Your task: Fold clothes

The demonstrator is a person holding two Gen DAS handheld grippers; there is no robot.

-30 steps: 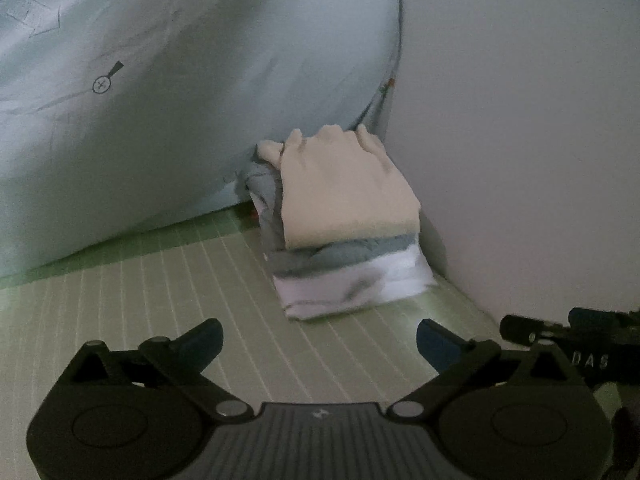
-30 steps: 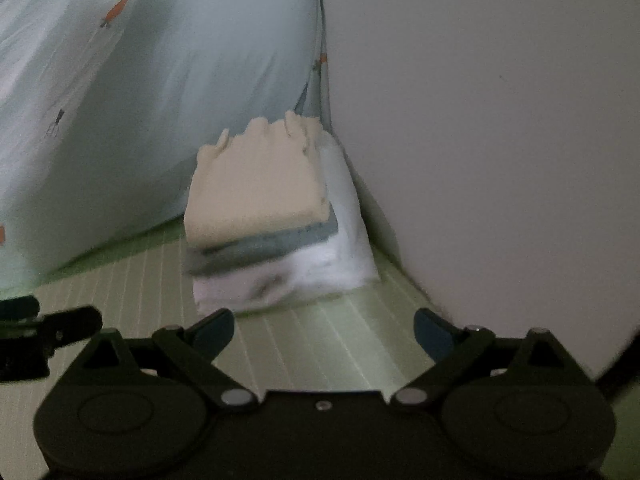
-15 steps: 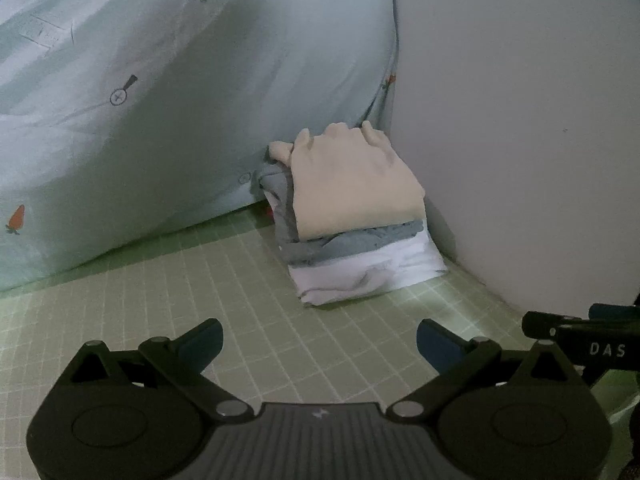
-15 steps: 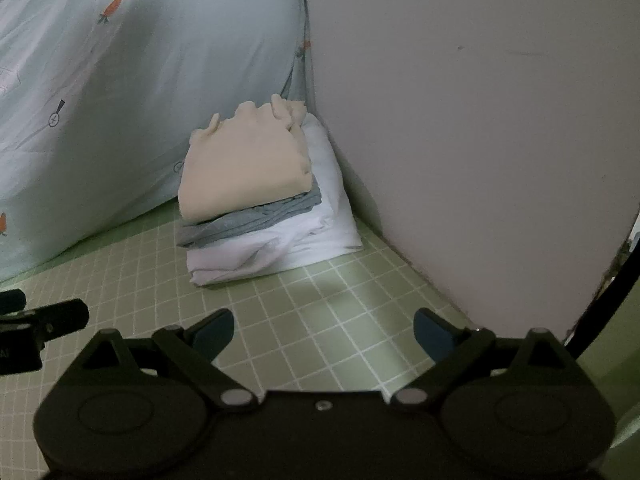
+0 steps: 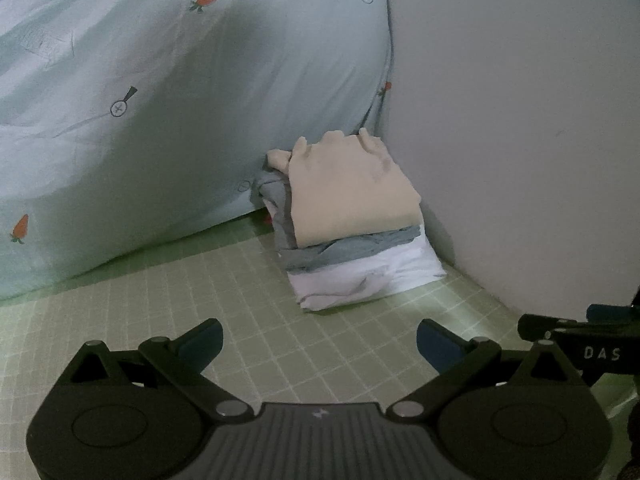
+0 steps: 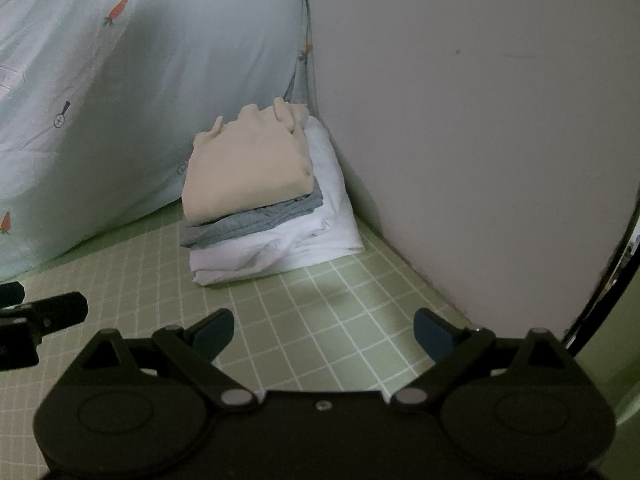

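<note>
I see folded stack [image 5: 352,224] in corner, against wall [image 5: 520,120] and quilt [image 5: 160,100], ahead of both grippers. Left gripper [image 5: 318,340] and right gripper [image 6: 323,330]: fingers released, holding nothing. Right seems slightly nearer, dim view. No unfolded garment visible.

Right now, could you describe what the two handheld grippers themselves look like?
Both the left gripper and right gripper have matte black bodies, round pivot discs, silver rivets and dark blue fingertips. The right one's side, seen from the left camera, bears white letters "DAS".
</note>
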